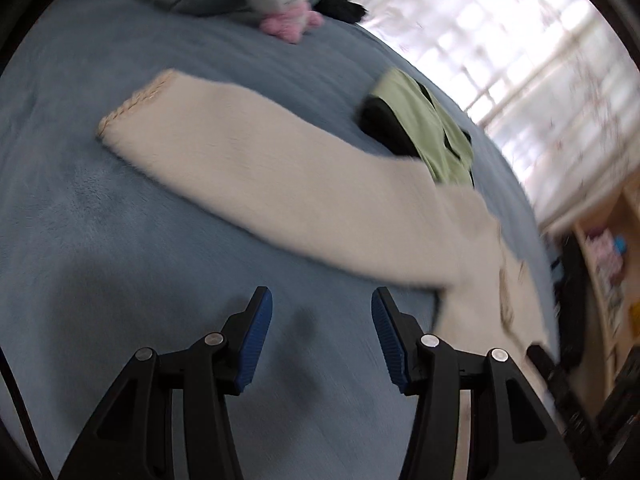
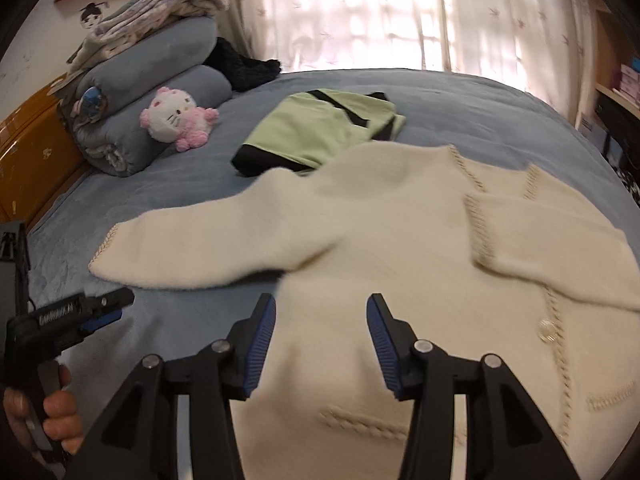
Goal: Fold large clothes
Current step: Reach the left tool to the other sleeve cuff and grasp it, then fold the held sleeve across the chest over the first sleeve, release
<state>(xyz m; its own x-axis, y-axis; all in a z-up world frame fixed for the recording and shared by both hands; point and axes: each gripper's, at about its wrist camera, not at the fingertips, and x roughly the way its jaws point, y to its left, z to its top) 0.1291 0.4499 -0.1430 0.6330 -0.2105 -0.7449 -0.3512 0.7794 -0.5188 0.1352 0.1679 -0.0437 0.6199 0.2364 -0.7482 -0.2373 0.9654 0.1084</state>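
one cream cardigan lies flat on the blue bed, one sleeve out sideways. two claws, left claw and right claw, both apart and empty. one green top, maybe folded. one cat toy.

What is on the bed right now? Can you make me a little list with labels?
bed: blue cover
big item: cream sweater lying flat, one sleeve stretched out sideways, the other folded across its front
behind it: folded green and black garment
toy: pink and white plush cat leaning on rolled grey bedding
left claw: open, over bare bed cover, holding nothing
right claw: open, over the sweater's lower part, holding nothing
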